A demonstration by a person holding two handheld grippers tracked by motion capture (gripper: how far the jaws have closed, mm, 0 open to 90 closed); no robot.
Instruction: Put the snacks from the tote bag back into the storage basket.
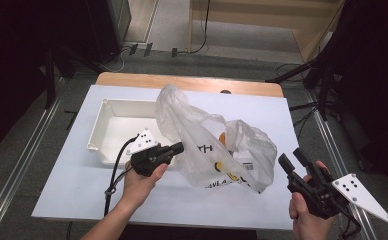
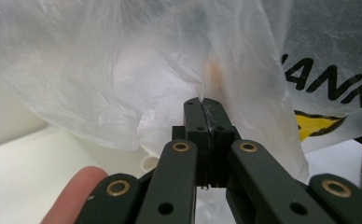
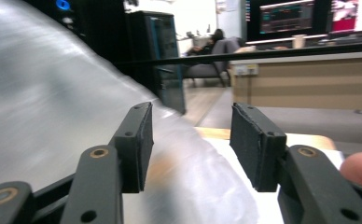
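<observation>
A translucent plastic bag (image 1: 197, 130) with black lettering and a yellow mark stands bunched up on the white table sheet (image 1: 262, 110). Something orange (image 1: 223, 137) shows through the film. My left gripper (image 1: 178, 148) reaches in from the left and is shut on a fold of the bag's near left side. In the left gripper view the jaws (image 2: 202, 109) meet with thin film of the bag (image 2: 100, 70) pinched between them. My right gripper (image 1: 292, 159) is open, just right of the bag. Its pads (image 3: 137, 140) stand apart beside the bag (image 3: 39, 102), with nothing clamped.
An open white tray (image 1: 102, 125) sits at the back left, partly behind the bag, and its pale inside (image 2: 20, 158) shows under the film. The table's wooden edge (image 1: 192, 82) runs along the far side. Dark stands and cables flank the table.
</observation>
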